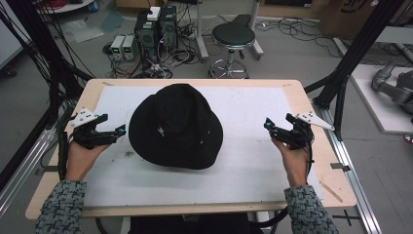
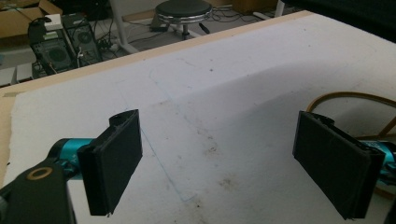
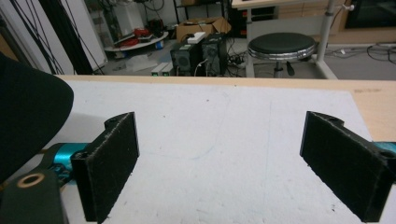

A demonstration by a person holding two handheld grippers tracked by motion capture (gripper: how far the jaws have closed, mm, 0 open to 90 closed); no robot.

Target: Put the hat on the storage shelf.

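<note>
A black wide-brimmed hat (image 1: 175,126) lies crown up in the middle of a white mat (image 1: 253,161) on the wooden table. My left gripper (image 1: 113,126) hovers just left of the brim, open, its jaws wide apart over bare mat (image 2: 217,154). The hat's dark edge (image 2: 355,14) crosses the top right corner of the left gripper view. Well right of the hat, my right gripper (image 1: 278,122) is held open too, with nothing between its jaws (image 3: 219,154). The hat's brim (image 3: 28,121) bulges in at the left of the right gripper view.
Beyond the table's far edge stand a round black stool (image 1: 234,36) and computer towers (image 1: 156,27) among cables. Black frame posts (image 1: 355,53) rise at the right and left. A tan curved cord (image 2: 345,95) lies near the left gripper's right jaw.
</note>
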